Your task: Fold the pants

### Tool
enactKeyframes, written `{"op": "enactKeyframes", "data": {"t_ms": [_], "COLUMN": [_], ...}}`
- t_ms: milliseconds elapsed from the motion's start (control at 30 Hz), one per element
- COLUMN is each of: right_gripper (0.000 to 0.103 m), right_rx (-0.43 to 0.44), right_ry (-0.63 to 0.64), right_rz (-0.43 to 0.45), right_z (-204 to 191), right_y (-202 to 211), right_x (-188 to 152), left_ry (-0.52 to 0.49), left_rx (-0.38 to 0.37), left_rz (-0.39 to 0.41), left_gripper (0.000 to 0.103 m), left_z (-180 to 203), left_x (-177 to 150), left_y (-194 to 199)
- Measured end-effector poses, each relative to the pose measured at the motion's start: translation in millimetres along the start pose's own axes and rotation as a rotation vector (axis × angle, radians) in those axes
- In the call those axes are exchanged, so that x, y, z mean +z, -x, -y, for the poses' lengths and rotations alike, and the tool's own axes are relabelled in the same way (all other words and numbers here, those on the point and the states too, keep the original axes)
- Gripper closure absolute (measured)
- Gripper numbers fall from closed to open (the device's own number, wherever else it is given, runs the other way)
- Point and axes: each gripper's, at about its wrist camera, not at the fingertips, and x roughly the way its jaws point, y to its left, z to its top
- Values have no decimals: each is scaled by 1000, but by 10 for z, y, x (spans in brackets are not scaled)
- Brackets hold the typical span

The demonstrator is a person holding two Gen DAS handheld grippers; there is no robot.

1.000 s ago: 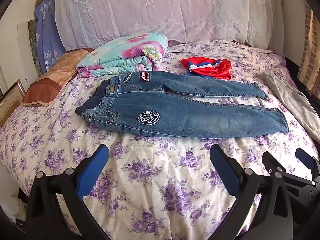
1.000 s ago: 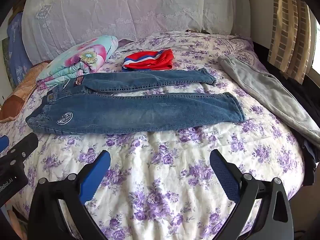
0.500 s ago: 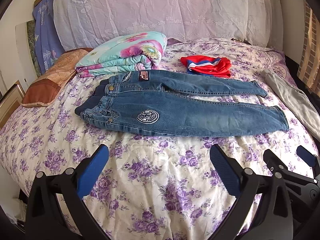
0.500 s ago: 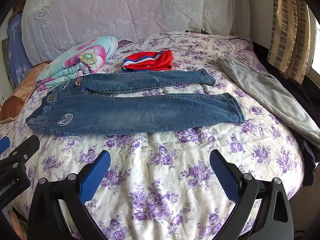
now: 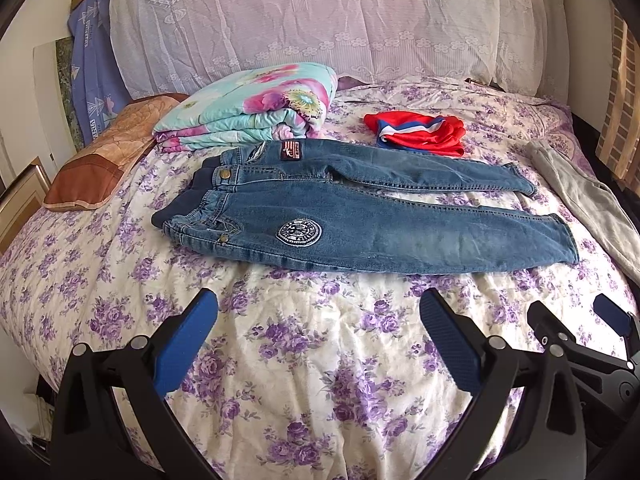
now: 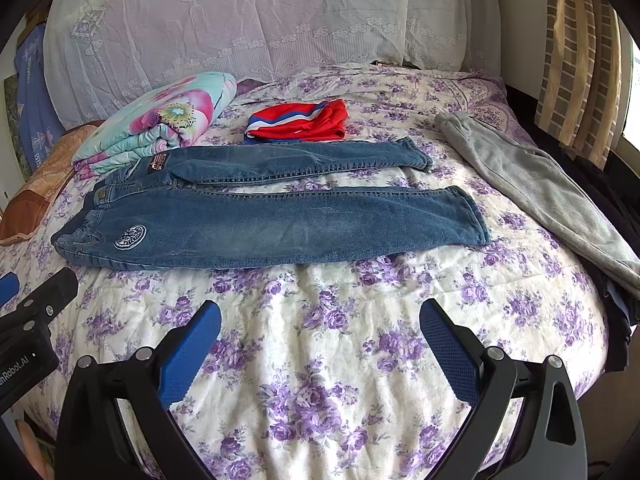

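Blue jeans point(image 5: 360, 216) lie flat on the flowered bedspread point(image 5: 304, 352), waist to the left, both legs stretched right; a round white patch is on the near leg. They also show in the right wrist view point(image 6: 272, 216). My left gripper point(image 5: 318, 308) is open and empty, hovering over the bedspread just in front of the near leg. My right gripper point(image 6: 320, 316) is open and empty, also short of the near leg. The right gripper's body shows at the left view's lower right point(image 5: 592, 344).
A folded flowered quilt point(image 5: 256, 108) lies behind the waist. A red, white and blue garment point(image 5: 416, 132) lies behind the far leg. Grey pants point(image 6: 536, 188) lie at the bed's right side. A brown pillow point(image 5: 104, 160) is at left, lace-covered pillows point(image 5: 320, 20) at the head.
Both grippers have crept slightly forward toward the jeans. The jeans have not moved, and both grippers stay open.
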Motion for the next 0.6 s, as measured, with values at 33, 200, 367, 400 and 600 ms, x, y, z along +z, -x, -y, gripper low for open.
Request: {"op": "enactKeyframes", "data": {"t_ms": [33, 200, 367, 400, 600], "right_gripper": [3, 3, 3, 3, 3], "right_rx": [0, 1, 0, 0, 2], "right_ry": [1, 2, 2, 2, 1], "right_rz": [0, -2, -2, -1, -5], "right_z": [-3, -13, -14, -13, -35], "right_y": [0, -3, -20, -27, -6], "right_x": [1, 3, 13, 17, -7], "left_ry": [0, 2, 2, 3, 4], "left_rx": [0, -2, -2, -1, -1], "left_rz": [-2, -1, -3, -3, -4], "left_gripper": [5, 5, 5, 5, 5], "left_z": [-1, -6, -9, -15, -27], "left_x": [1, -2, -4, -7, -10], "left_y": [0, -4, -4, -6, -7]}}
